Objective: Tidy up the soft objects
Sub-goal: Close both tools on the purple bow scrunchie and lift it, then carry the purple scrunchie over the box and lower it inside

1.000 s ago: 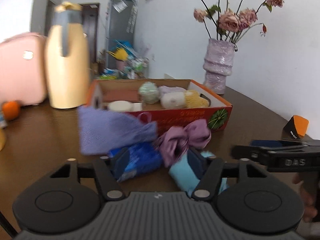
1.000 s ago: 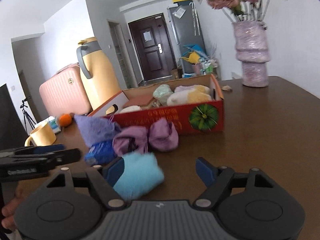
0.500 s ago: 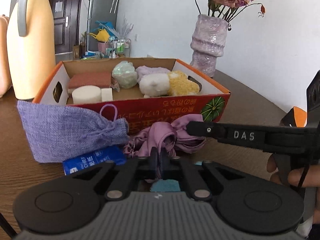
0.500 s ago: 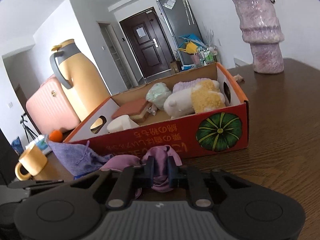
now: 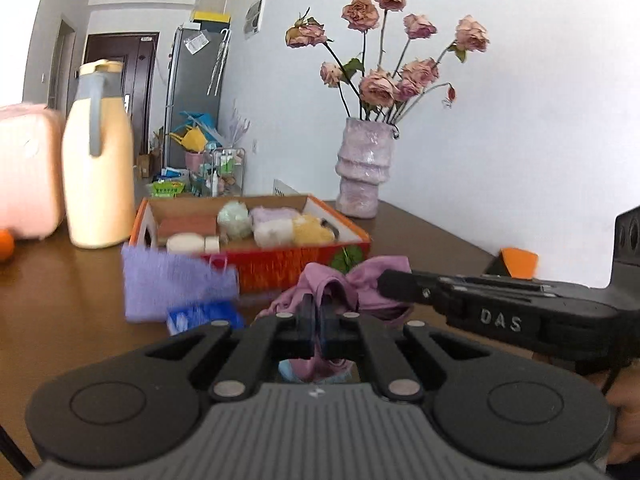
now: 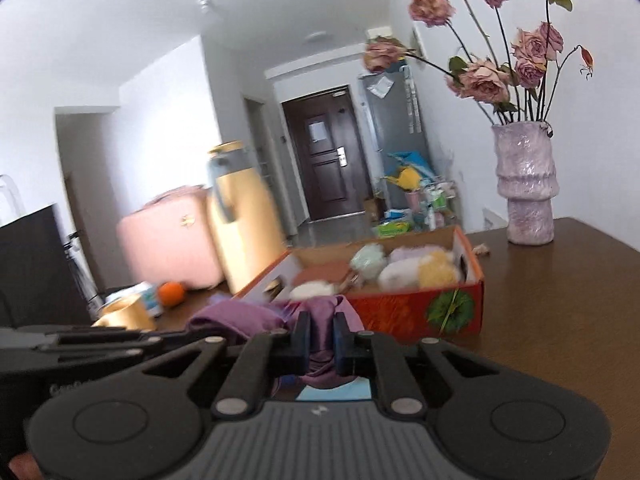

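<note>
**Purple cloth pinched from both sides, several pieces left outside the box**

My left gripper point(image 5: 318, 316) and right gripper point(image 6: 322, 334) each have jaws pressed onto the purple cloth point(image 5: 360, 284), held just in front of the box point(image 6: 456, 304). Sponges and puffs already lie inside. The lavender pouch point(image 5: 172, 286), blue packet point(image 5: 200, 314) and something light blue beneath me remain on the bench point(image 6: 560, 320). Open room lies right; the flask point(image 5: 98, 176) crowds the left.

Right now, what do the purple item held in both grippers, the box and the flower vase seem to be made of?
Purple item: soft, faintly shiny fabric, probably satin; it bunches where the left gripper and right gripper pinch it.
Box: printed cardboard with a plain brown inside.
Vase: looks like glazed ceramic with a rough lilac surface; uncertain.
</note>
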Tool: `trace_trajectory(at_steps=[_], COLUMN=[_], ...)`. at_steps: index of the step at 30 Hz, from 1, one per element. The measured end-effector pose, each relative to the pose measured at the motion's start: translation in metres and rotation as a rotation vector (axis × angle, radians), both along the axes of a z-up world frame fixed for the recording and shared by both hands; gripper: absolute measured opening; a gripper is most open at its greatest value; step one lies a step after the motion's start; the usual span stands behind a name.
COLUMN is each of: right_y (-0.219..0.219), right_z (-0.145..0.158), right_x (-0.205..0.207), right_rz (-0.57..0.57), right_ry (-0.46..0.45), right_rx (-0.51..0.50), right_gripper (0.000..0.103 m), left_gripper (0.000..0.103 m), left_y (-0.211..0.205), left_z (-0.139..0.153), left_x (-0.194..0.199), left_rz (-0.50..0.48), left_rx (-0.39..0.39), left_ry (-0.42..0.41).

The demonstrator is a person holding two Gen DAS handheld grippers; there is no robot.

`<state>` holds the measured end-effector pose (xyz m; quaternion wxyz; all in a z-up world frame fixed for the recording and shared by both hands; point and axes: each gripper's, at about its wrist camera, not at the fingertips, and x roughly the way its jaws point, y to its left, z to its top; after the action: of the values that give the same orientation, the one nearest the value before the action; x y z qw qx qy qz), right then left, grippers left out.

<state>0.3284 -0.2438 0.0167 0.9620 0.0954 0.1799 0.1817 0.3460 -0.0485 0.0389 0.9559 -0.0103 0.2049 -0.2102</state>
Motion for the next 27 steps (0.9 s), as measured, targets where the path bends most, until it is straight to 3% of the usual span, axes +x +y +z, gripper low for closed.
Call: trace_trajectory(at_steps=[5, 8, 12, 20, 27], right_y=[0.009, 0.013, 0.016, 0.017, 0.009], right_z=[-0.022, -0.036, -0.044, -0.036, -0.012], right_x=[-0.061, -0.082, -0.099, -0.107, -0.074], right_rz=[0.035, 0.043, 0.034, 0.024, 0.055], right_ry=[0.069, 0.122, 0.136, 0.113, 0.102], right_rx=[-0.018, -0.016, -0.033, -0.044, 0.025], right_gripper=[0.010, 0.010, 0.010, 0.010, 0.010], left_gripper=[0.003, 0.003, 0.003, 0.003, 0.003], left_y=[0.013, 0.021, 0.024, 0.029, 0.030], left_z=[-0.012, -0.023, -0.038, -0.043, -0.031], left_x=[-0.063, -0.087, -0.107, -0.121, -0.099], left_rz=[0.016, 0.030, 0.047, 0.046, 0.019], left_rx=[-0.030, -0.069, -0.059, -0.071, -0.082], left_ry=[0.048, 0.096, 0.139, 0.137, 0.115])
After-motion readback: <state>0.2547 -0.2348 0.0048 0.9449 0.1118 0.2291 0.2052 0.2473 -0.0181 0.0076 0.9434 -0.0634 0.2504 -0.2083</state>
